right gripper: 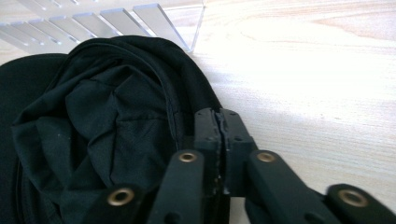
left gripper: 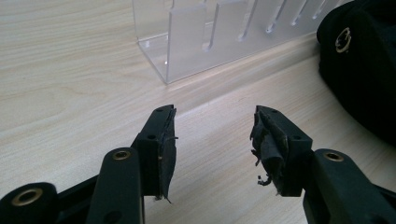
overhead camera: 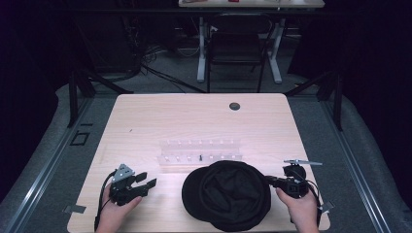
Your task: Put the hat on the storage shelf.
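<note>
Near the table's (overhead camera: pixel 145 116) front-left corner, the left gripper (overhead camera: pixel 144 184) rests released, grasping nothing. The black cap (overhead camera: pixel 227 194) lies upside down at the front edge, centre. The right gripper (right gripper: pixel 218 128), clenched, seems to pinch its rim; any move looks barely begun. A clear acrylic rack (overhead camera: pixel 200 150) stands just behind, crowding the cap.

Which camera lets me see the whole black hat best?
The high view: the whole black hat lies open side up between both grippers, beside the clear rack. The right gripper view gives a close look at its lining; the left gripper view catches just an edge with a metal eyelet.
</note>
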`<action>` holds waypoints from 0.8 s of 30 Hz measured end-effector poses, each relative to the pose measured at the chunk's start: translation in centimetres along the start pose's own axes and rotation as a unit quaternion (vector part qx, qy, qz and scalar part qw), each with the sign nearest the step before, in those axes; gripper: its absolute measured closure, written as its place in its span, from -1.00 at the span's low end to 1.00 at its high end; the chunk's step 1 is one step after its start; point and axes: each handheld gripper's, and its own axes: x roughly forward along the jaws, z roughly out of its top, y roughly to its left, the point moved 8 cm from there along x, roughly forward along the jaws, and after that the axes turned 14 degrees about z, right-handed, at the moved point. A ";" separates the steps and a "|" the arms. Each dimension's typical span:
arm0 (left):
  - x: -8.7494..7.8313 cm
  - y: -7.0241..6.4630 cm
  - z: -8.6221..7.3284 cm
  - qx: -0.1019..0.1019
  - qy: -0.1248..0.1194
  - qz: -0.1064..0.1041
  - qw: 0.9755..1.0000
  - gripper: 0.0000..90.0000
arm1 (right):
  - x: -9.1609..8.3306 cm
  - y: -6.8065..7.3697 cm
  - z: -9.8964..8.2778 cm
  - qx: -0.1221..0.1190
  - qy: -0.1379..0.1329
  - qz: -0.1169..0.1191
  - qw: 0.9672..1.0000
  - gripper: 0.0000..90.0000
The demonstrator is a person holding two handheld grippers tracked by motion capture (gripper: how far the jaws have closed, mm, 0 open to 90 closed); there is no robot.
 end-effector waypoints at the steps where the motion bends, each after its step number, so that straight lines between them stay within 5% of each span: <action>1: 0.0 0.0 0.0 0.000 0.000 0.000 1.000 0.10 | -0.1 0.0 0.1 0.001 0.004 -0.003 1.000 0.86; 5: 0.0 0.0 0.0 0.000 -0.001 0.000 1.000 0.10 | -0.6 0.2 0.0 -0.005 0.023 -0.010 1.000 0.70; 10: 0.0 -0.1 0.0 -0.001 -0.001 -0.001 1.000 0.09 | -0.9 0.6 -1.0 0.017 0.054 0.014 0.998 0.54; 14: 0.0 -0.2 0.0 -0.003 -0.002 -0.002 1.000 0.09 | -1.0 0.4 -1.6 0.029 0.073 0.010 0.997 0.51; 24: 0.1 -0.2 -0.1 0.002 0.002 0.000 1.000 0.09 | -1.0 0.2 -2.0 0.082 0.131 0.007 0.988 0.60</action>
